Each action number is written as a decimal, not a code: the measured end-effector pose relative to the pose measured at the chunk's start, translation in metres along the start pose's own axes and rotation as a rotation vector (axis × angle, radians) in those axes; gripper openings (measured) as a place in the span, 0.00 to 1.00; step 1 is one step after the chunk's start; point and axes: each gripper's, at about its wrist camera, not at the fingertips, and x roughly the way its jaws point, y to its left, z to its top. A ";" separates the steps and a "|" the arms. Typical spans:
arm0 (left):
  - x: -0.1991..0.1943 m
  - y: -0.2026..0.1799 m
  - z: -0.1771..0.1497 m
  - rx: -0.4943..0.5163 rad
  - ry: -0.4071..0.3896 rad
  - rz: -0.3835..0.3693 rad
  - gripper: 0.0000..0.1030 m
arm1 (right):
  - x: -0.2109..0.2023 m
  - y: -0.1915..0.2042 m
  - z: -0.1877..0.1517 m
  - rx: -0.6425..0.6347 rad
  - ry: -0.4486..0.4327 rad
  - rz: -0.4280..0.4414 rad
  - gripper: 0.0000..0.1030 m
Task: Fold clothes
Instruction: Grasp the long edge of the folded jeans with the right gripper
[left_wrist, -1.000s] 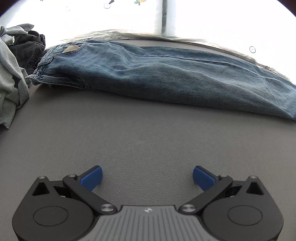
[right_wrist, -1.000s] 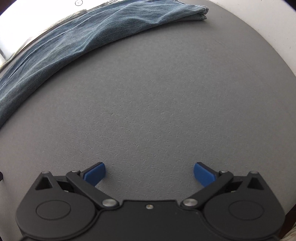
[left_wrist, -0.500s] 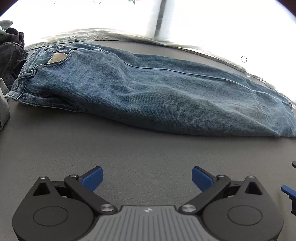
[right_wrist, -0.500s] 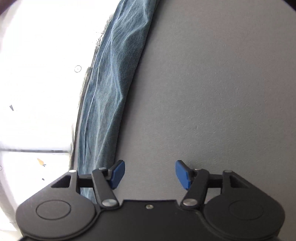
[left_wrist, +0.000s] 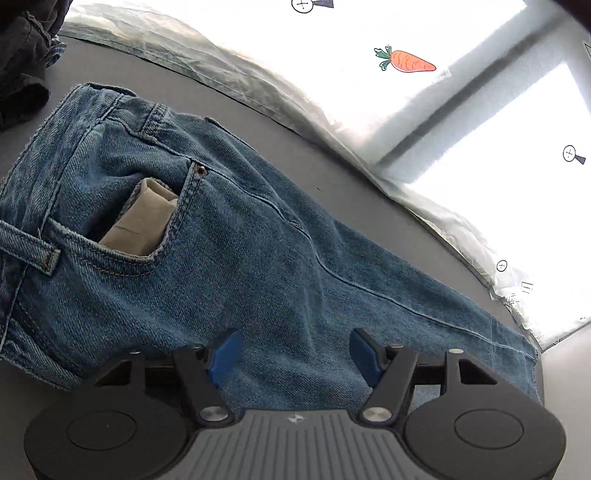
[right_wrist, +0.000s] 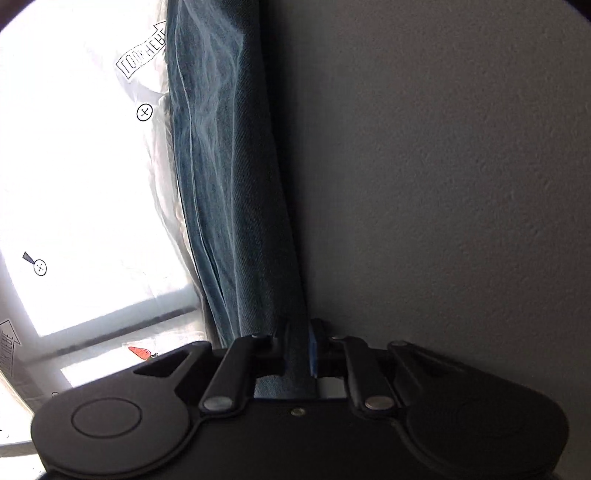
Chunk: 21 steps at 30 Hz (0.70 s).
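Note:
Blue jeans (left_wrist: 258, 240) lie folded lengthwise on the grey table (left_wrist: 332, 173), waistband at the left, with beige pocket lining (left_wrist: 144, 218) poking out. My left gripper (left_wrist: 295, 350) hovers over the thigh near the front edge. Its jaws are closing, with denim under and between the blue fingers (left_wrist: 225, 354), and the pads stand apart from it. In the right wrist view the jeans (right_wrist: 229, 184) run away along the table's edge. My right gripper (right_wrist: 301, 347), rolled on its side, is closing with its pads pinching the leg's near end.
A heap of dark clothes (left_wrist: 22, 55) sits at the far left corner. Beyond the table's far edge lies a crinkled white sheet (left_wrist: 258, 85) with a carrot sticker (left_wrist: 406, 62) and printed marks. Bare grey table (right_wrist: 443, 184) spreads to the right of the jeans.
My left gripper has moved from bare table to over the jeans' upper part and its jaws have narrowed. My right gripper has rolled sideways, dropped to the leg end and closed on the denim.

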 end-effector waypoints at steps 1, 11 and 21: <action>0.001 0.004 0.002 -0.010 -0.002 -0.005 0.64 | 0.005 0.003 0.001 -0.001 0.007 0.003 0.12; 0.016 -0.008 0.005 0.071 0.000 0.063 0.66 | 0.050 0.070 0.013 -0.159 0.070 0.075 0.15; 0.016 -0.009 0.000 0.123 -0.011 0.082 0.70 | 0.008 0.071 -0.030 -0.390 0.029 -0.092 0.35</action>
